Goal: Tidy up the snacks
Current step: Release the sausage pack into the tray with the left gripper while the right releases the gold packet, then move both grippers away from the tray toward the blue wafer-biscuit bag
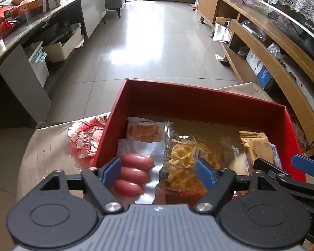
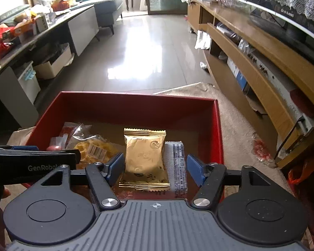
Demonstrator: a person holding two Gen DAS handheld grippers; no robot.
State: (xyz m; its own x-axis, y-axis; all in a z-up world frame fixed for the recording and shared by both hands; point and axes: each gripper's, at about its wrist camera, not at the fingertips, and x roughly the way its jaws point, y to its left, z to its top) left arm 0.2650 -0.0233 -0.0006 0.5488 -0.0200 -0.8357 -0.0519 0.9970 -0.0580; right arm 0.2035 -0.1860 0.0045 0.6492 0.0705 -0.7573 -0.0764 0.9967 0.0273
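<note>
A red cardboard box [image 1: 198,102] [image 2: 125,106] holds the snacks. My left gripper [image 1: 158,172] hangs open over its near left part. Below and between its blue fingers lie a clear pack of three red sausages [image 1: 134,171] and a clear bag of yellow chips [image 1: 184,159] [image 2: 94,148]. An orange meat packet [image 1: 144,131] lies farther back. My right gripper [image 2: 156,166] is open around a gold foil packet [image 2: 144,159] [image 1: 257,148] that rests in the box, with a gap on each side. A silver printed wrapper [image 2: 179,167] lies beside the packet on the right.
The box sits on a floral cloth [image 1: 63,142] and a beige cover [image 2: 240,136]. Glossy tiled floor [image 1: 157,41] stretches ahead. A wooden TV cabinet [image 2: 251,67] runs along the right. A low dark table [image 1: 42,16] with boxes stands on the left.
</note>
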